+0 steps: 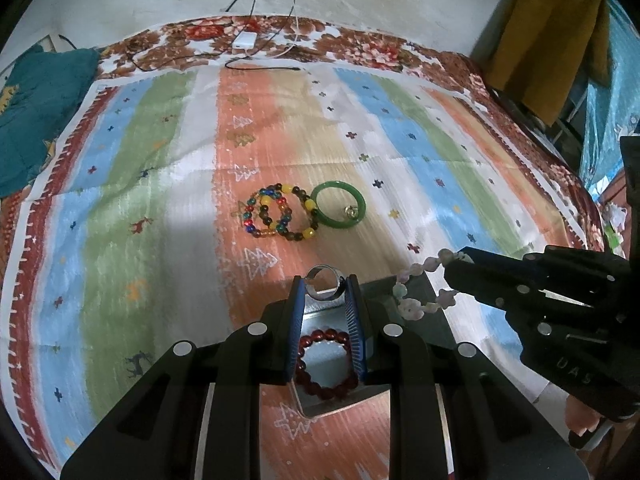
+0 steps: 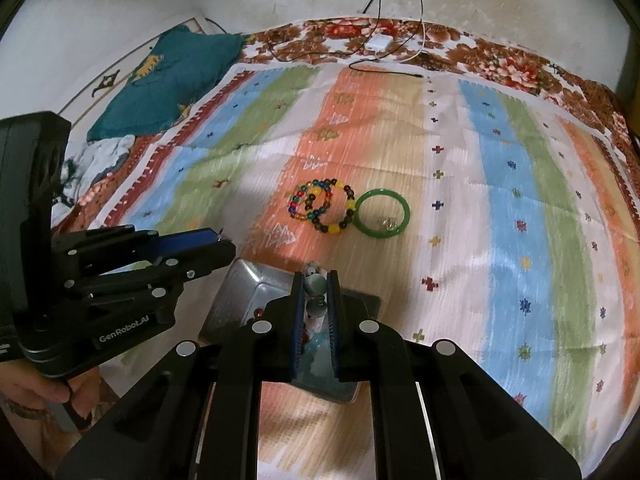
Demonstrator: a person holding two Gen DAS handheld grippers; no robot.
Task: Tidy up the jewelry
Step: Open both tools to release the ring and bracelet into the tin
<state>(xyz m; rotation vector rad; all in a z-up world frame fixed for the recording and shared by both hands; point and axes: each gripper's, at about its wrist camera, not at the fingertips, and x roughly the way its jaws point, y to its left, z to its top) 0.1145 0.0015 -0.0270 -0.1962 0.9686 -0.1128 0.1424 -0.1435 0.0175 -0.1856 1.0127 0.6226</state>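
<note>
We hold a silver ring (image 1: 323,288) in the left hand-held gripper (image 1: 324,300), its blue pads narrowed onto the band's two sides. The ring is rigid, light and polished, so we judge it prone to slip or twist; hold it across the flat band width.

The right hand-held gripper (image 1: 460,270) is closed on a pale bead bracelet (image 1: 416,292), which hangs limp from its tip. This strand is soft and light; it should drape, so lower it rather than drop it.

Below both tips sits a metal tray (image 1: 416,304), holding a dark red bead bracelet (image 1: 326,364).

Ahead of the left tips, on the bed's striped cloth (image 1: 160,200), lie two multicoloured bead bracelets (image 1: 280,212) touching a green bangle (image 1: 338,205). The bangle looks stiff, smooth and breakable; grip it across the rim.
</note>
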